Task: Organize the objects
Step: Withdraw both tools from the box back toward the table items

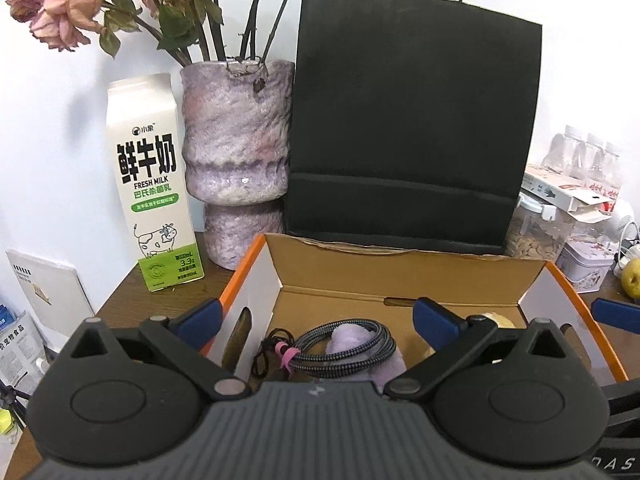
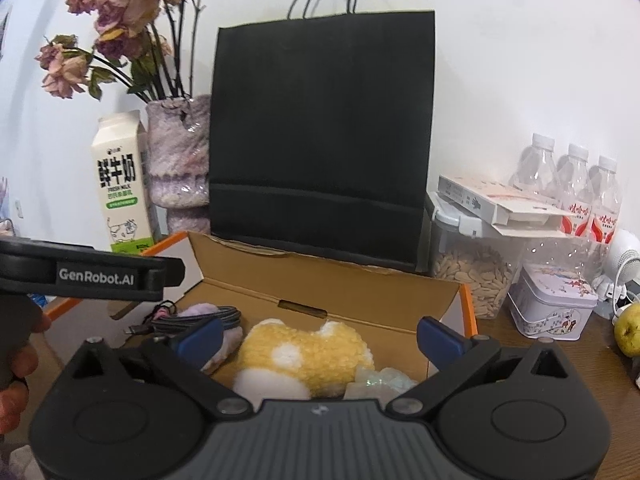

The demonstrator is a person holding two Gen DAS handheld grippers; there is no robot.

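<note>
1. Both grippers are hovering over the open cardboard box [image 2: 360, 280] on the wooden table [image 2: 560, 360], each tilted downward toward its inside. The right gripper [image 2: 320, 340] is standing with its blue-tipped jaws spread as wide as they go, and nothing is pinched between them.
2. The left gripper [image 1: 316, 316] is also showing spread jaws with nothing pressed between the pads; a person's hand [image 2: 16, 360] is carrying it at the left edge of the right wrist view.
3. Judging from the task, the step in hand looks like the release of the yellow plush toy [image 2: 308, 360] into the box. To finish it well, the right gripper should be lifting straight up and away, so that neither pad drags the fluffy fabric back out.
4. The plush toy is lying on the box floor between and below the right gripper's open fingers, near the box's near-right part; whether a pad is brushing it I cannot tell.
5. Just right of the toy, a pale crinkled item [image 2: 380, 380] is lying against it.
6. To the left in the box, the braided cable [image 1: 344, 344] is lying coiled over a purple plush piece [image 1: 356, 356], between and beneath the left gripper's fingers.
7. Beyond the box's far wall, the black paper bag [image 2: 320, 140] is standing upright, so the exit path should be staying clear of it.
</note>
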